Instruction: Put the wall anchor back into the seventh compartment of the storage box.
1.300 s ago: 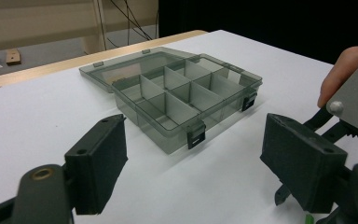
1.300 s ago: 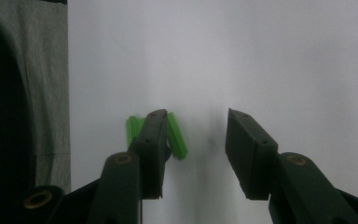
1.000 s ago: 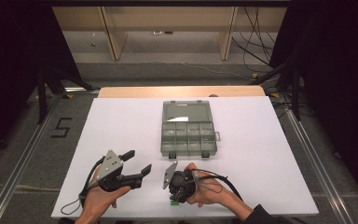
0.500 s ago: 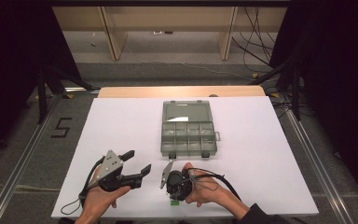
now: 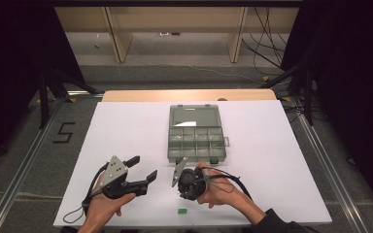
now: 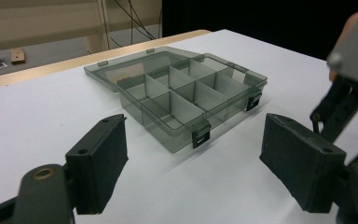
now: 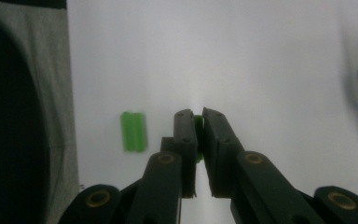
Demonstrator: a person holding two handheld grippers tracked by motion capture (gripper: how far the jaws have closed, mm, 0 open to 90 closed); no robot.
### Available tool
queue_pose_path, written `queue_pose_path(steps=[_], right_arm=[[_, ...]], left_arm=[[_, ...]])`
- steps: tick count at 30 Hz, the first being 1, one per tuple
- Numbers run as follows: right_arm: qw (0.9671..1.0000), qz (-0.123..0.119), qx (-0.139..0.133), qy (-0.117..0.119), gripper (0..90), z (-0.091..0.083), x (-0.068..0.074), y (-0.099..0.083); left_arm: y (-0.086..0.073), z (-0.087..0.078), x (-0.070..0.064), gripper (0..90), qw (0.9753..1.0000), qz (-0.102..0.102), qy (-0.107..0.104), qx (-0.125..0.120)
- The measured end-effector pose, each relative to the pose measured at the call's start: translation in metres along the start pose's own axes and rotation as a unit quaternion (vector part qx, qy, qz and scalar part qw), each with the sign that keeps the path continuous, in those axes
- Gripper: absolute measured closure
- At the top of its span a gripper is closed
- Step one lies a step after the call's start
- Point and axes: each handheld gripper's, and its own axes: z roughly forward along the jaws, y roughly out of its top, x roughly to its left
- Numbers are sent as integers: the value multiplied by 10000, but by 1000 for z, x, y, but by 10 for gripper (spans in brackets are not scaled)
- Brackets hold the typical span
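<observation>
Green block on counter: a small green block (image 5: 182,211) lies loose near the front edge of the counter (image 5: 126,131) — just beside the right gripper.
Right gripper (image 7: 199,122): fingers pressed together on a small green piece (image 7: 198,122); keep the squeeze steady while carrying.
Left gripper (image 6: 193,165): fingers wide apart, empty — free to steady the box.
Compartment box (image 5: 195,134): open, lid back, beyond both grippers; lower the piece straight into one cell, clear of the dividers.

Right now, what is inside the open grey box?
The box shows bare dividers and compartments with nothing in those I can see; its near corners are partly hidden by walls. A small green piece is between the right gripper jaws, another green piece lies on the table.
</observation>
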Motion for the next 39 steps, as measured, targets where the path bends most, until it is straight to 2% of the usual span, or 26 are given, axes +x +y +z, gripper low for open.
queue_pose_path(steps=[4, 6, 13, 15, 17, 18, 19, 20, 27, 29, 31, 35, 37, 39], right_arm=[[9996, 87, -212, -186, 845, -14, -11, -5], [9991, 169, -237, -300, 845, -22, -17, -7], [9972, 443, -360, -480, 845, -36, -35, -16], [9966, 499, -388, -525, 845, -38, -39, -17], [9962, 545, -394, -559, 845, -39, -43, -18], [9960, 575, -384, -570, 845, -40, -46, -18], [9958, 599, -389, -575, 845, -41, -48, -18], [9947, 631, -439, -676, 845, -42, -50, -18], [9908, 800, -518, -960, 845, -46, -69, -21], [9898, 884, -537, -981, 845, -48, -74, -22], [9885, 957, -547, -1035, 845, -48, -78, -23], [9872, 987, -537, -1133, 845, -47, -87, -24], [9856, 1056, -550, -1198, 845, -46, -92, -24], [9849, 1089, -558, -1224, 845, -45, -96, -25]], left_arm=[[0, 0, -2, 220, 10000, 19, 4, 28], [1, 0, -1, 220, 10000, 53, -13, 21], [0, 0, -2, 220, 10000, 38, 1, 21], [0, 0, -3, 220, 10000, -42, 10, 9], [0, 0, -2, 220, 10000, 43, -2, 14], [0, 0, -3, 220, 10000, -13, 0, 5], [1, 0, -3, 220, 10000, 43, -19, -9], [1, 1, -3, 220, 10000, 64, -55, -42], [1, 0, -4, 220, 10000, 23, -22, -36], [1, 1, -4, 220, 10000, 77, -46, -24], [0, 1, -4, 220, 10000, 39, -53, -49], [0, 1, -5, 220, 10000, 66, -32, -1], [0, 1, -6, 220, 10000, -30, -29, -38], [1, 1, -5, 220, 10000, 47, -35, -26]])
